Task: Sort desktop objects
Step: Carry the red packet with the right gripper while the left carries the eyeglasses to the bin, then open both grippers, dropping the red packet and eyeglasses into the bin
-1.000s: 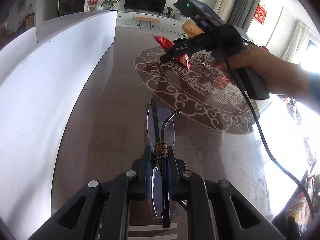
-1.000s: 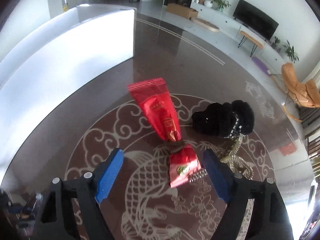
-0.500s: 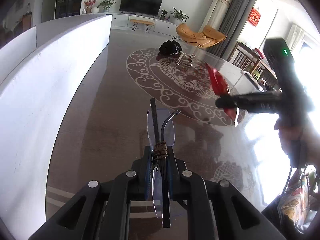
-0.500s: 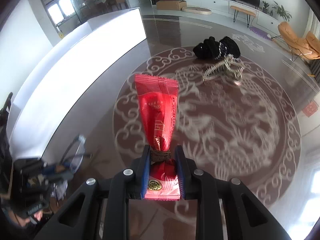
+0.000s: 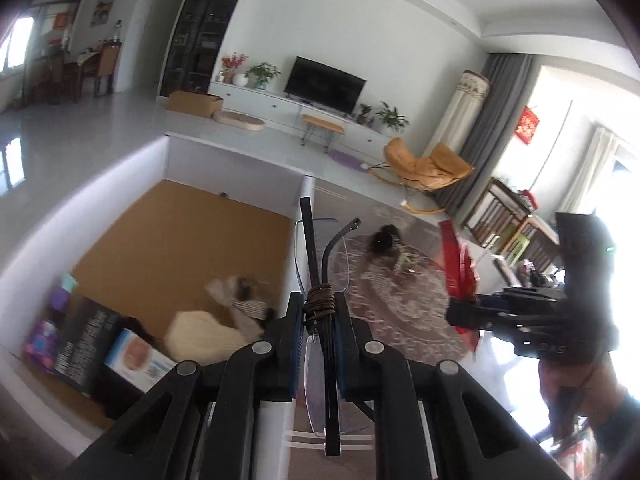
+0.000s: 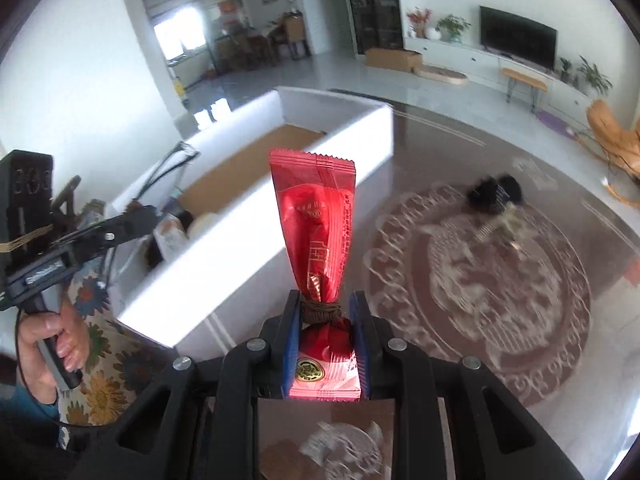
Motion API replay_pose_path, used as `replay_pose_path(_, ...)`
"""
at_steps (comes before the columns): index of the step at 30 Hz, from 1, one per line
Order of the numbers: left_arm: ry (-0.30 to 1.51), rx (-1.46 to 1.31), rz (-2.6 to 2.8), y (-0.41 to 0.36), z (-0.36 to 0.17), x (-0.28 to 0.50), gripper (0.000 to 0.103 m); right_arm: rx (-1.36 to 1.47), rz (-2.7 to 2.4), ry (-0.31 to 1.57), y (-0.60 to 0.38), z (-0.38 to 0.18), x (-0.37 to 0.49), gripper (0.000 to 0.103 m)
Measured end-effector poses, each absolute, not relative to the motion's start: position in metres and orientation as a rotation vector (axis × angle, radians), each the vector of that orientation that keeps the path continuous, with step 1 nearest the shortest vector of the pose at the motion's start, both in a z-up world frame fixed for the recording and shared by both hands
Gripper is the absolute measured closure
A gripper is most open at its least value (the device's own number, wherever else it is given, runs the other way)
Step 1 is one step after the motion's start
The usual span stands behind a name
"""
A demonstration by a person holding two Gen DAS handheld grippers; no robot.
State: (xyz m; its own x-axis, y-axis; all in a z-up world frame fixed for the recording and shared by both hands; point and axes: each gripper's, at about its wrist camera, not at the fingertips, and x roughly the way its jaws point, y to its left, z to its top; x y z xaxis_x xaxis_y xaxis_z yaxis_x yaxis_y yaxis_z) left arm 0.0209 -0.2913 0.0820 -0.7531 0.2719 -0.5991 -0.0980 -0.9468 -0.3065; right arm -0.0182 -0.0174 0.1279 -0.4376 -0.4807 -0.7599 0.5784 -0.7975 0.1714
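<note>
The left gripper point(image 5: 316, 316) is clamped on a folded pair of glasses point(image 5: 320, 264), its blue pads pressing the hinge end, where brown cord is wound round the frame. The clear lenses and dark temples stick forward, held in the air above the near wall of a white box point(image 5: 240, 160). The box is open at the top with a brown floor; a cream pouch point(image 5: 200, 336), a printed carton point(image 5: 136, 360) and dark packets lie in its near corner, while the rest of its floor is bare.

The right gripper point(image 6: 324, 320) is clamped on a red packet point(image 6: 316, 224), pinching its cord-tied waist; the long end stands upright, the short end with a gold seal lies between the pads. It hangs over the table point(image 6: 440, 152) just beside the box's long side wall.

Farther out, on the table's round pattern, a black scrunchie point(image 6: 496, 192) and a pale metal clip point(image 6: 500, 224) lie touching, well apart from the box, with bare table around them up to the far edge.
</note>
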Motion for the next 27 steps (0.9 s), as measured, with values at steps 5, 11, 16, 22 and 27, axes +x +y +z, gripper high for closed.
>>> replay_pose_path(5, -0.29, -1.255, 2.865, -0.37, 0.057, -0.02, 0.09, 1.028, -2.085, 0.196, -0.145, 0.147, -0.029, 0.078)
replay_pose_path(11, -0.396, -1.494, 2.865, -0.406, 0.008, -0.019, 0.058, 1.178, -1.961, 0.134, -0.23, 0.106, -0.066, 0.029)
replay_pose_path(16, -0.371, -1.352, 2.989, -0.392, 0.011, 0.009, 0.014, 1.123, -2.026, -0.008, -0.207, 0.103, -0.068, 0.027)
replay_pose_path(22, -0.331, -1.104, 2.95, -0.326, 0.044, 0.031, 0.014, 0.853, -2.39, 0.052, -0.084, 0.108, -0.029, 0.0)
replay_pose_path(27, -0.229, -0.903, 2.714, -0.222, 0.075, 0.049, 0.008, 1.051, -2.632, 0.272, 0.035, 0.039, -0.006, 0.0)
